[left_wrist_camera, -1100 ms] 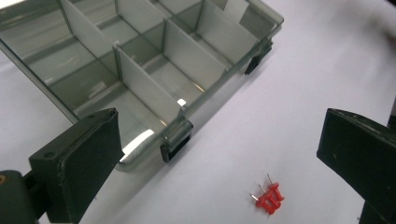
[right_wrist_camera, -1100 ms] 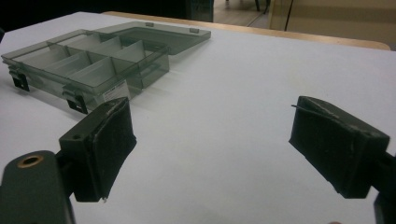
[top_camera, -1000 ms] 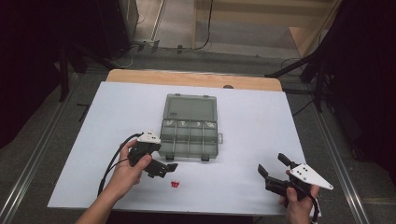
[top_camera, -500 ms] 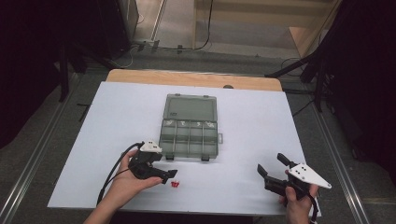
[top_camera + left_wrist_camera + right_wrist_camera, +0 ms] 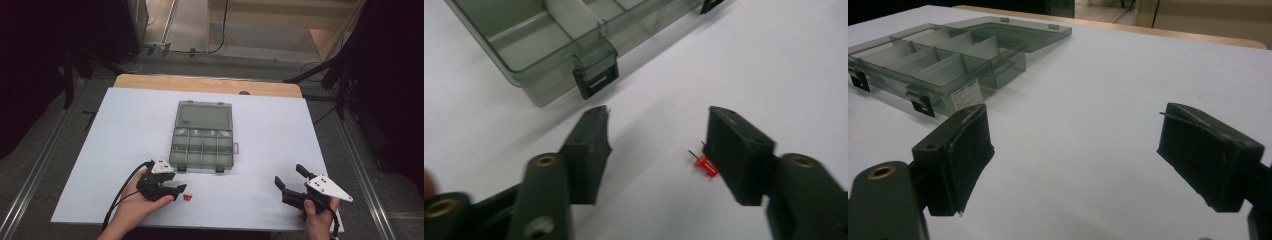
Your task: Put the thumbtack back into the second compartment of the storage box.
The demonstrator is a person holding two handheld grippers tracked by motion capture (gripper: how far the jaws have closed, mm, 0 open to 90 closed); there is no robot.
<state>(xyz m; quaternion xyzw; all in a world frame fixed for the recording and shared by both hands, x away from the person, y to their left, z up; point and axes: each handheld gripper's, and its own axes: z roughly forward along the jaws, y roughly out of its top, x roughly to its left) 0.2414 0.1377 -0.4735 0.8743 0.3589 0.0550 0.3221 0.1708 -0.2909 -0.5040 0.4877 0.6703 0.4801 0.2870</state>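
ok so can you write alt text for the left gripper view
The left gripper, its two black jaws open, sits low over a white table with a small red push pin lying just inside one jaw. Beyond the jaws is the corner of an open, smoky clear plastic compartment box with a black latch.
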